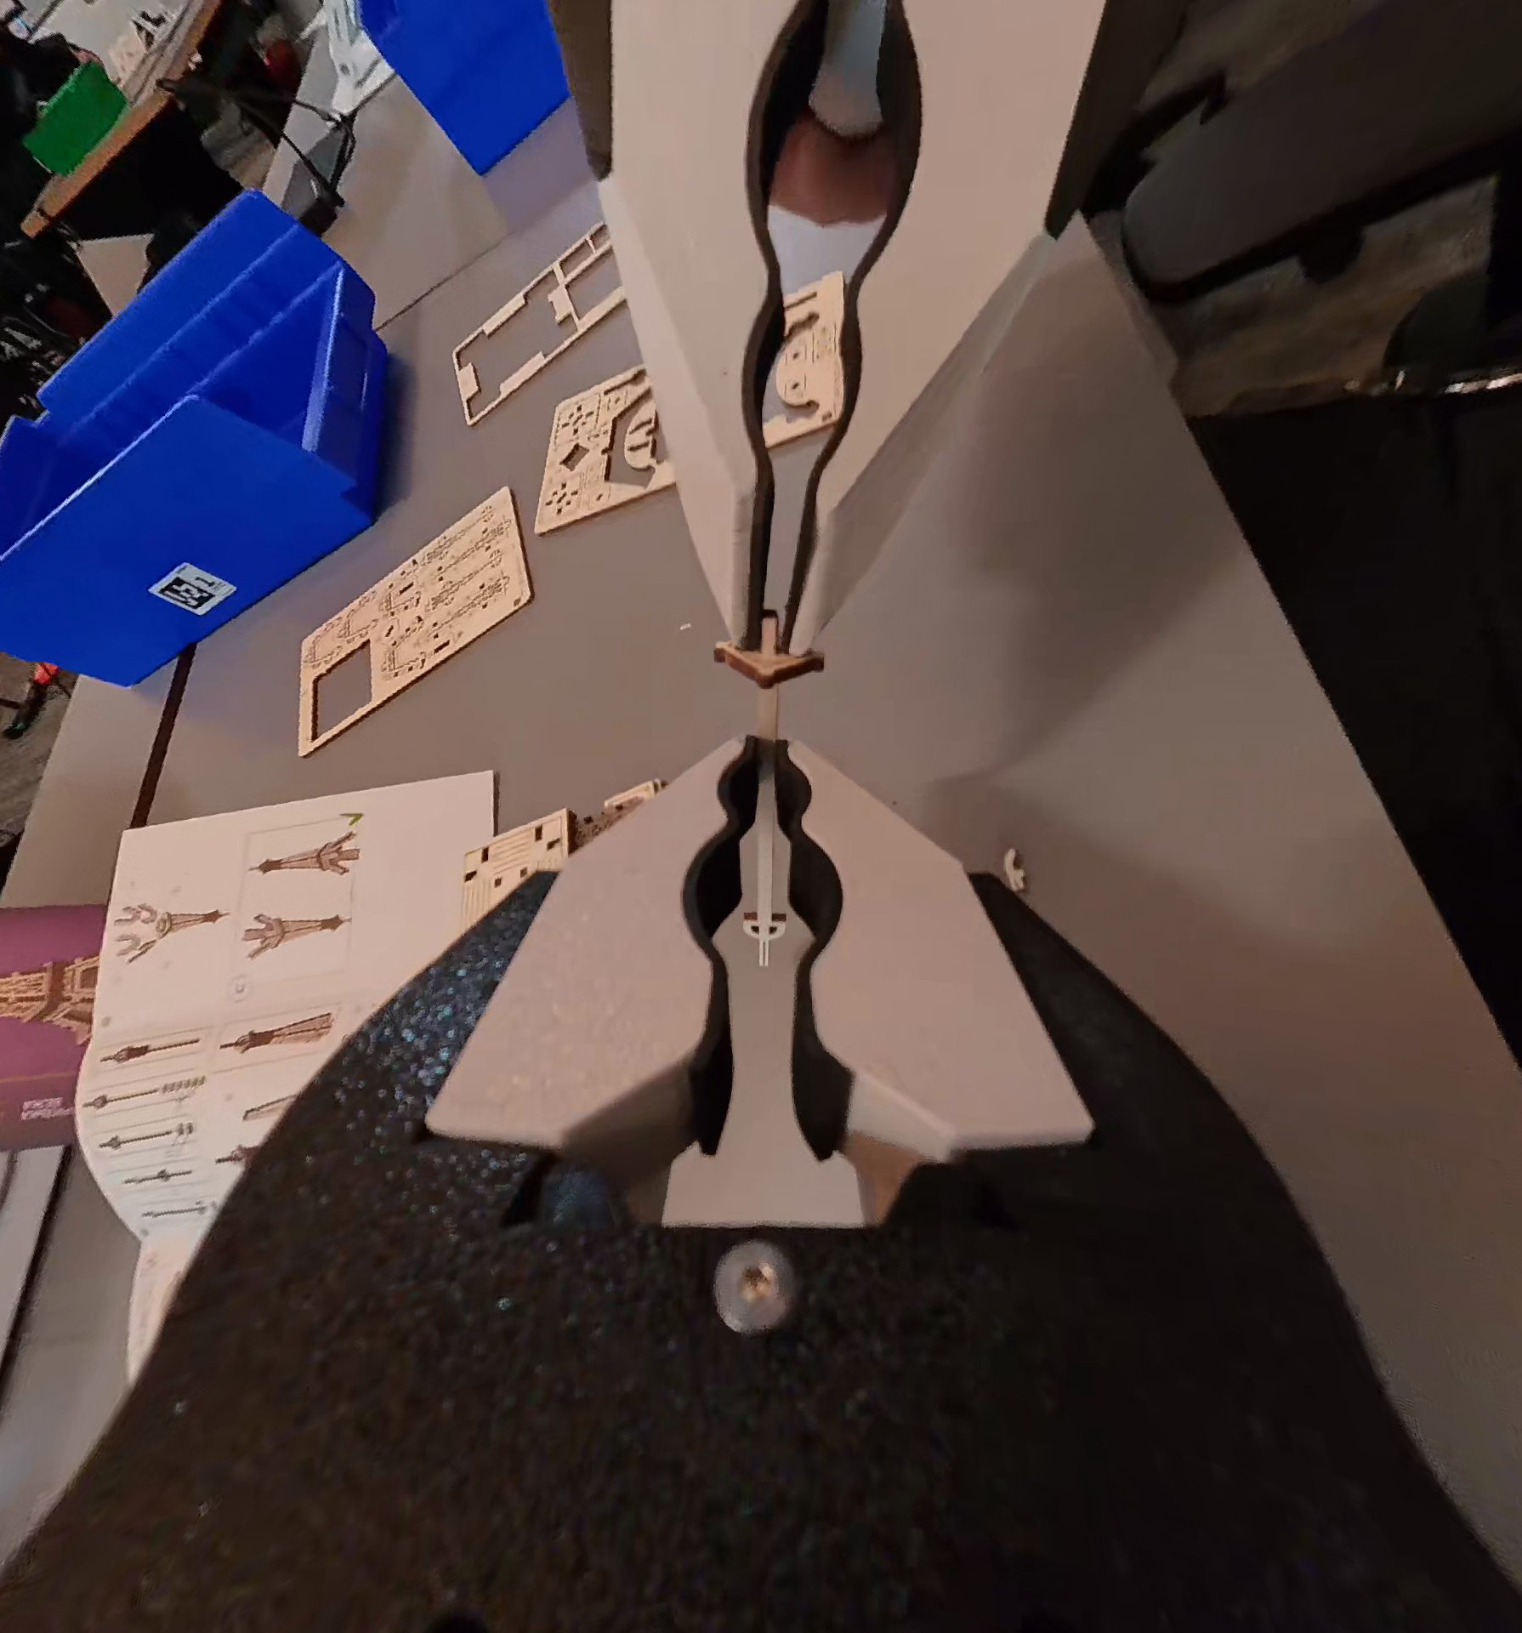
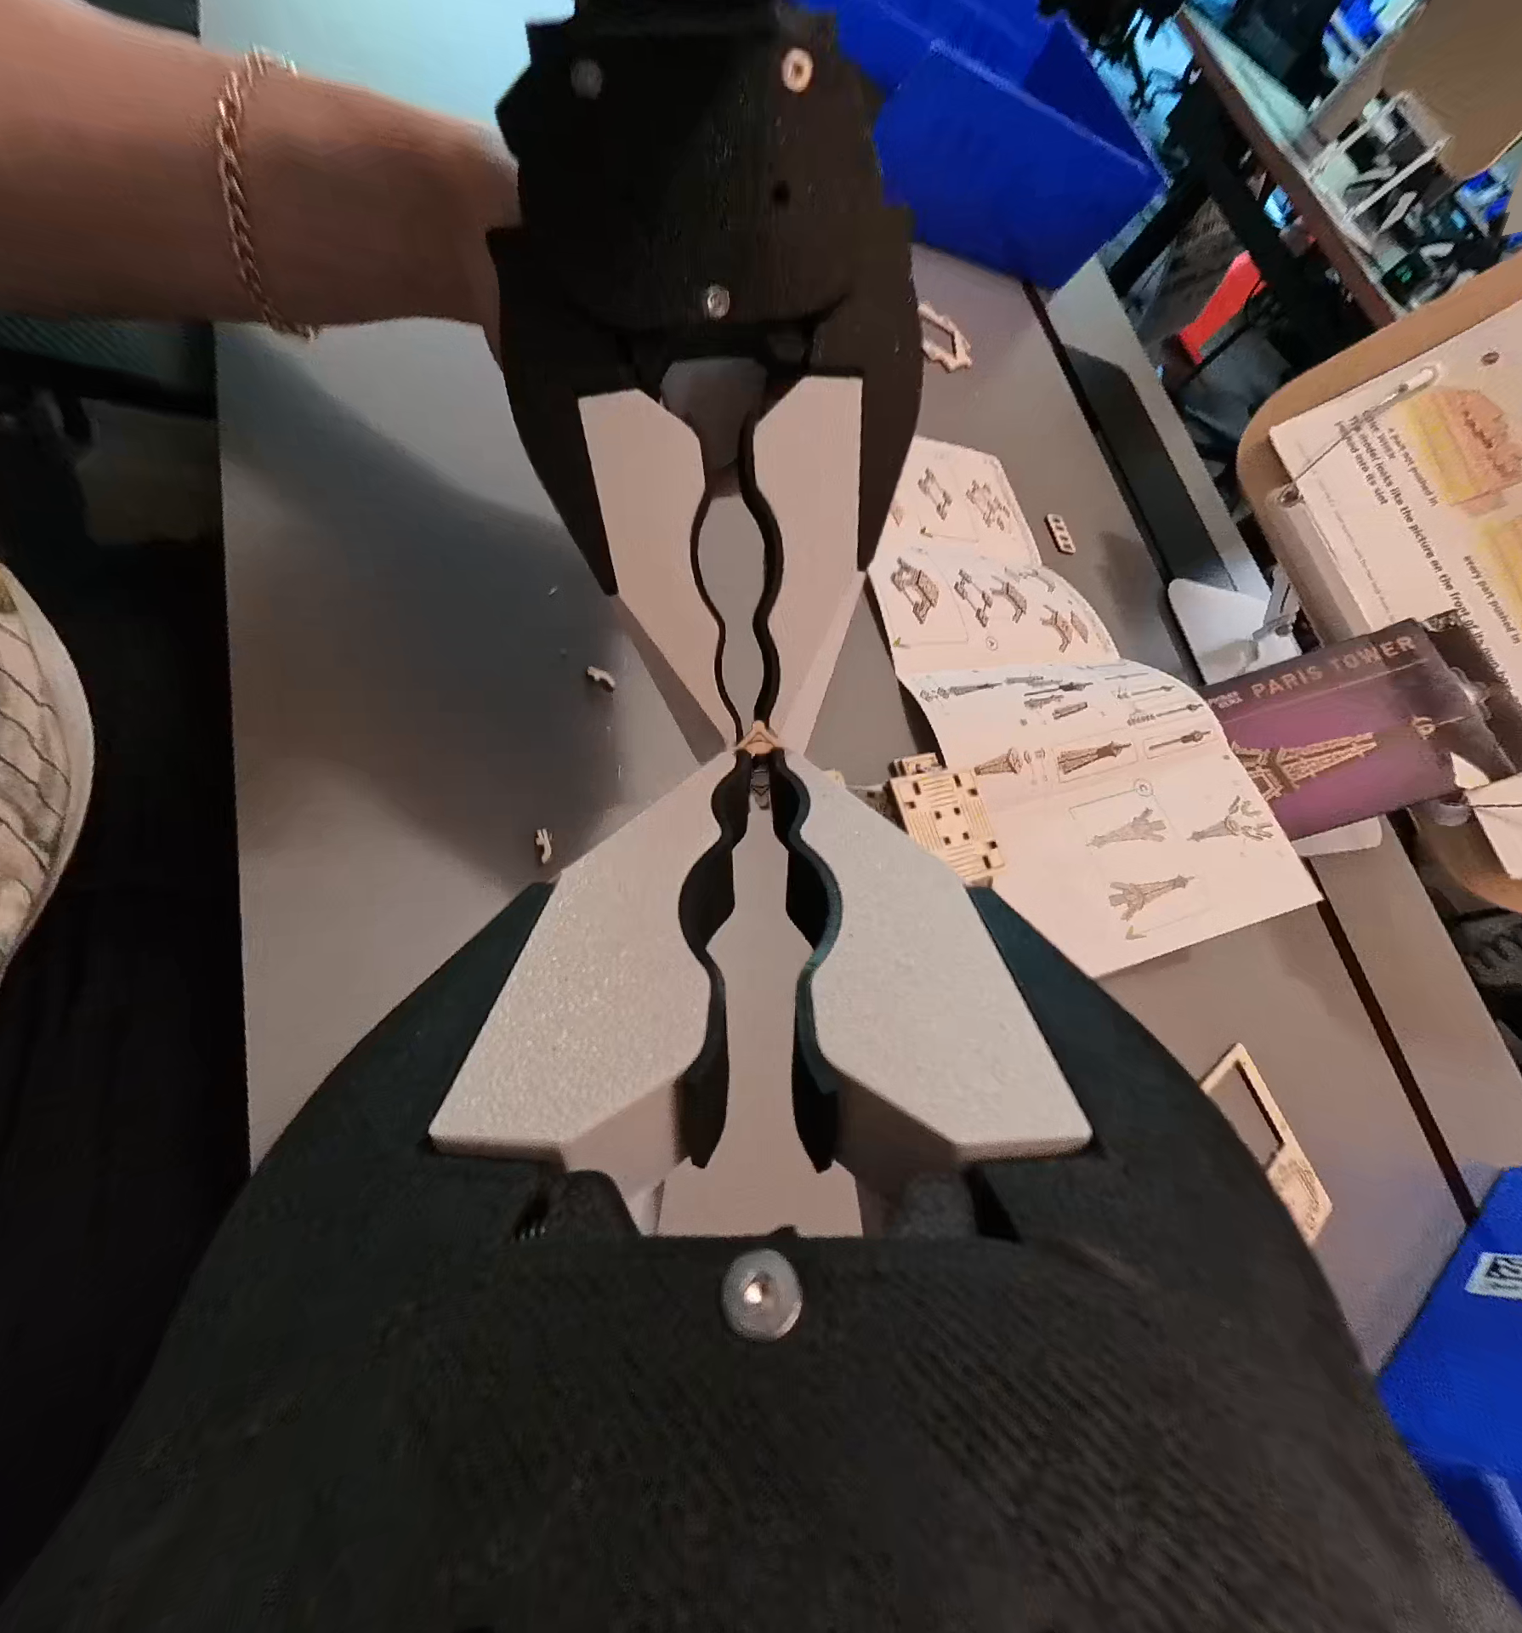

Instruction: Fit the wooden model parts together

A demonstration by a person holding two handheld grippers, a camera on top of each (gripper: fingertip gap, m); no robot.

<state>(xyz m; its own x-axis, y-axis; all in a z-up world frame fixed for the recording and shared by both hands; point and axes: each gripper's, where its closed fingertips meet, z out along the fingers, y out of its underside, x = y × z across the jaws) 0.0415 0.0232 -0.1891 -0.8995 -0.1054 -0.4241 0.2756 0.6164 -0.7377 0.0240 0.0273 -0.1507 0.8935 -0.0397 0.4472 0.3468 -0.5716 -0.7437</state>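
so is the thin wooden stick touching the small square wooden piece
Touching: the left wrist view shows the thin wooden stick running through the small square wooden piece.

Printed words run along the purple box (image 2: 1358,707) by the instruction sheet (image 2: 1120,795), and more lines cover the page on the clipboard (image 2: 1446,495). Each blue bin (image 1: 183,495) carries a small square tag (image 1: 192,588) with digits.

A smooth grey tabletop (image 1: 1005,548) carries glossy blue plastic bins (image 1: 201,459) at its far left, beyond which stand a brown wooden desk (image 2: 1270,150) and dim room clutter.
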